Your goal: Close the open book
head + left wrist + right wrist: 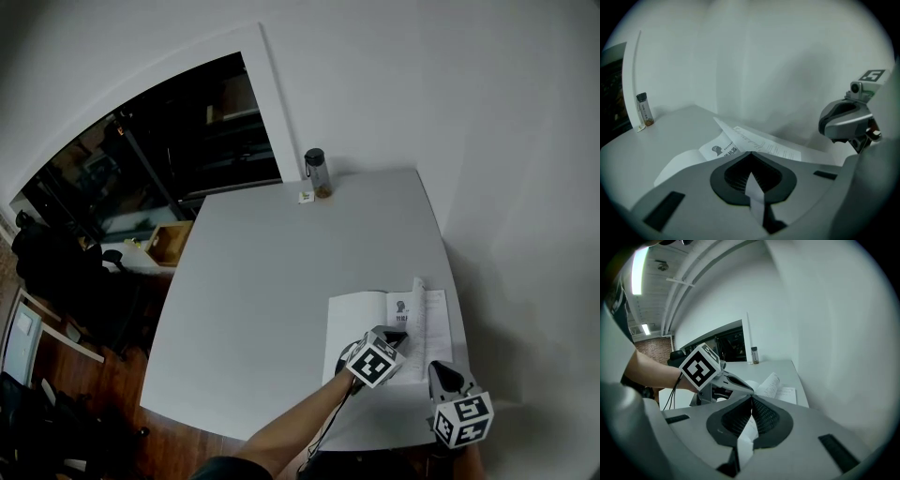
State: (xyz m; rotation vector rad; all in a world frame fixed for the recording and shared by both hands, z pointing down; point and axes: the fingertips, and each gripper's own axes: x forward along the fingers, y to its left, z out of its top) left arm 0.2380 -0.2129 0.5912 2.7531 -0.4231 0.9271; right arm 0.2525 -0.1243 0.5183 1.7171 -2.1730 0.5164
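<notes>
Both w/ fingers closed: left gripper (400, 336) & right gripper (439, 369) by open book (356, 321) on white table (281, 272); bottle (318, 173) far edge.

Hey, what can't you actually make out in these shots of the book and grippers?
- Print in the open white book: too small in the head view, blurred in both gripper views.
- Whether the left gripper pinches the raised page: its own shut jaws cover the contact.
- Label on the dark-capped clear bottle: too small everywhere.
</notes>
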